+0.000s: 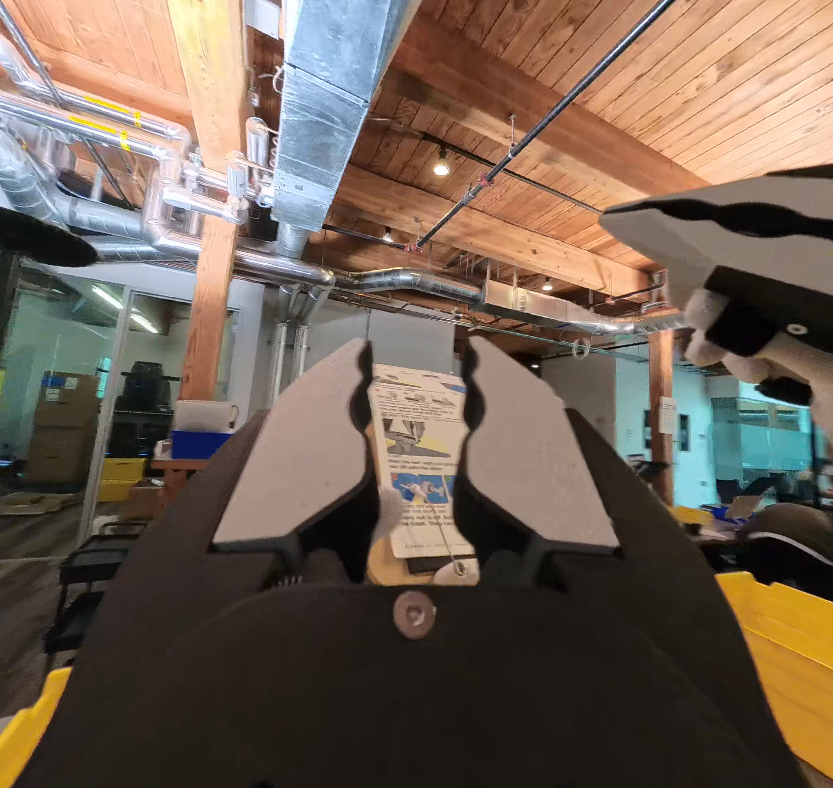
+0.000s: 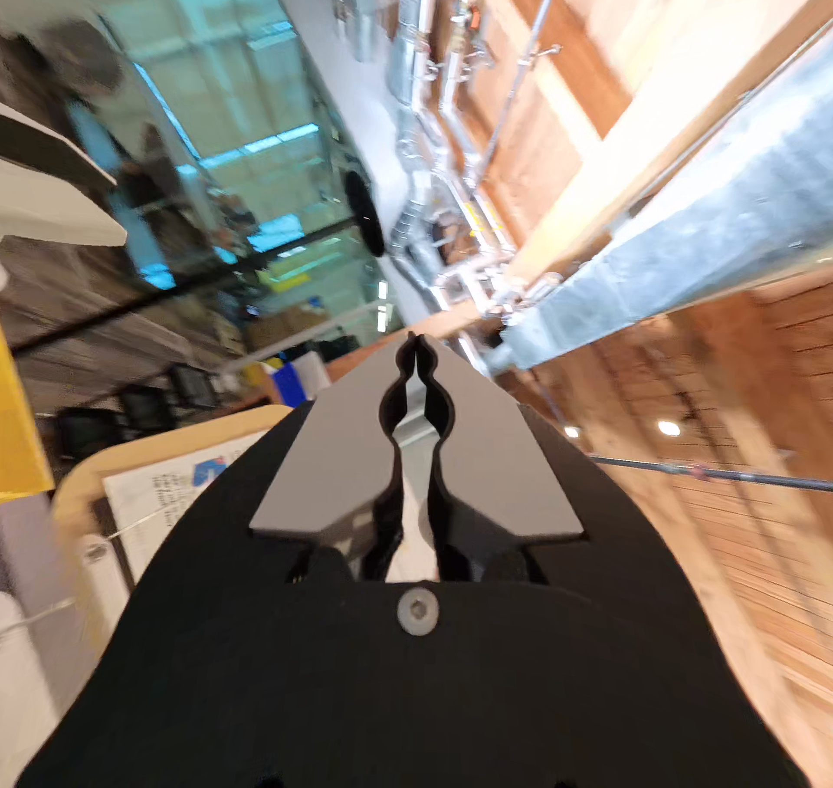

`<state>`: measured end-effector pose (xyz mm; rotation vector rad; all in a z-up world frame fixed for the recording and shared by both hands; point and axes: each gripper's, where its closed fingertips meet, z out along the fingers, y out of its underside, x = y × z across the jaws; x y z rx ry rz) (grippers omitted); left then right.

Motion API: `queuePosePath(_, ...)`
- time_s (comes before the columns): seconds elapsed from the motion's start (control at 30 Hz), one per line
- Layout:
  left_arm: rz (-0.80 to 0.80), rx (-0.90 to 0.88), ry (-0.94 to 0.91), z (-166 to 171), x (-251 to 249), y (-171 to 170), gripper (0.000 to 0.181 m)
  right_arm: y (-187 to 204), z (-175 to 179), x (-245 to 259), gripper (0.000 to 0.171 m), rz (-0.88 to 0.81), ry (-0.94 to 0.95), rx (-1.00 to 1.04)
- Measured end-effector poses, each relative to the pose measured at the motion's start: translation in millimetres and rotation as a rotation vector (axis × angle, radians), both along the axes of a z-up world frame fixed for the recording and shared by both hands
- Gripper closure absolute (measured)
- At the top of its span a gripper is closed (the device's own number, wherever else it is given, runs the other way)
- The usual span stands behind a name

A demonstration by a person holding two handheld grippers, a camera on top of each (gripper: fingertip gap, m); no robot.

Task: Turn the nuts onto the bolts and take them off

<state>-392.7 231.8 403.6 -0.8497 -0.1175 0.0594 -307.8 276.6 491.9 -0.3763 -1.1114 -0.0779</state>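
Observation:
No nut or bolt shows in either view. My left gripper [image 1: 419, 347] points up towards the ceiling, its jaws open and empty. A printed instruction sheet [image 1: 419, 432] hangs beyond the gap between its fingers. My right gripper [image 2: 417, 338] is shut with its tips touching and nothing between them. It also shows at the upper right of the left wrist view [image 1: 608, 221], held by a white-gloved hand [image 1: 721, 351]. The right wrist view is tilted and blurred, and the sheet [image 2: 180, 487] sits at its lower left on a light wooden board [image 2: 180, 432].
Yellow bins [image 1: 789, 658] lie low on both sides of the left gripper, and a yellow edge [image 2: 18, 428] shows at left. Overhead are a metal duct [image 1: 329, 90], pipes and wooden beams. Boxes and a blue container [image 1: 198, 441] stand far back left. The gap from one gripper's tips to the other's is roughly 15 centimeters.

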Motion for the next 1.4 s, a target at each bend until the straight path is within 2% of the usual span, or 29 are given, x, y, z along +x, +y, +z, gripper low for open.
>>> queuePosePath(0.07,0.073,0.016,-0.044,-2,0,1,0.181,-6,-1,-1,0.171,-0.043,0.041,0.053)
queuePosePath(0.13,0.002,0.001,-0.052,-6,14,12,0.180,-6,3,1,0.171,-0.074,0.084,0.064)
queuePosePath(0.17,-0.003,-0.003,-0.053,-7,18,17,0.176,-4,6,1,0.142,-0.088,0.097,0.052)
queuePosePath(0.2,0.004,-0.007,-0.054,-9,22,20,0.173,1,8,1,0.127,-0.120,0.092,0.040)
queuePosePath(0.23,0.006,-0.015,-0.052,-11,25,23,0.168,4,9,0,0.132,-0.139,0.071,0.049)
queuePosePath(0.27,-0.003,-0.023,-0.054,-12,28,26,0.164,4,9,-2,0.148,-0.148,0.045,0.064)
queuePosePath(0.3,-0.007,-0.025,-0.064,-13,30,28,0.162,3,6,-7,0.155,-0.138,-0.008,0.070)
queuePosePath(0.33,-0.007,-0.017,-0.080,-14,30,28,0.165,1,-5,-16,0.171,-0.111,-0.117,0.054)
queuePosePath(0.37,-0.016,-0.022,-0.096,-16,31,30,0.167,3,-9,-21,0.171,-0.115,-0.166,0.030)
queuePosePath(0.43,-0.014,-0.027,-0.145,-21,29,33,0.171,-1,7,-21,0.171,-0.109,-0.098,0.050)
queuePosePath(0.53,-0.009,-0.041,-0.155,-25,27,36,0.171,-2,21,-25,0.147,-0.131,-0.061,0.058)
queuePosePath(0.57,-0.010,-0.039,-0.171,-26,25,36,0.172,-7,23,-26,0.171,-0.104,-0.051,0.090)
queuePosePath(0.63,-0.003,-0.039,-0.190,-28,21,35,0.179,-5,26,-31,0.171,-0.099,-0.030,0.056)
queuePosePath(0.7,0.017,-0.037,-0.205,-29,14,33,0.175,-13,33,-32,0.170,-0.054,0.039,0.077)
queuePosePath(0.73,0.020,-0.035,-0.214,-30,11,33,0.173,-15,35,-33,0.147,-0.038,0.057,0.057)
queuePosePath(0.77,0.022,-0.032,-0.224,-31,7,32,0.171,-13,35,-36,0.134,-0.050,0.056,0.038)
queuePosePath(0.87,0.032,-0.027,-0.242,-31,0,30,0.168,-22,40,-40,0.140,-0.036,0.092,0.084)
queuePosePath(0.9,0.031,-0.025,-0.244,-31,-1,29,0.168,-24,40,-41,0.165,-0.032,0.092,0.109)
queuePosePath(0.93,0.031,-0.025,-0.246,-31,-2,29,0.167,-24,40,-43,0.171,-0.034,0.089,0.122)
queuePosePath(1.0,0.045,-0.028,-0.252,-33,-5,29,0.164,-20,36,-49,0.171,-0.059,0.059,0.119)
queuePosePath(1.03,0.052,-0.029,-0.265,-34,-8,29,0.162,-21,36,-49,0.167,-0.043,0.064,0.118)
queuePosePath(1.17,0.066,-0.029,-0.288,-37,-13,28,0.152,-24,45,-43,0.108,-0.034,0.138,0.103)
queuePosePath(1.2,0.069,-0.025,-0.290,-36,-14,27,0.148,-24,47,-40,0.103,-0.035,0.155,0.096)
queuePosePath(1.23,0.074,-0.027,-0.293,-36,-14,27,0.144,-23,46,-39,0.108,-0.036,0.153,0.095)
queuePosePath(1.3,0.078,-0.028,-0.291,-35,-14,27,0.144,-25,42,-36,0.166,-0.042,0.137,0.138)
queuePosePath(1.33,0.075,-0.026,-0.286,-34,-13,26,0.151,-26,40,-34,0.171,-0.042,0.129,0.138)
queuePosePath(1.4,0.101,-0.026,-0.268,-33,-12,23,0.171,-26,36,-30,0.171,-0.034,0.129,0.125)
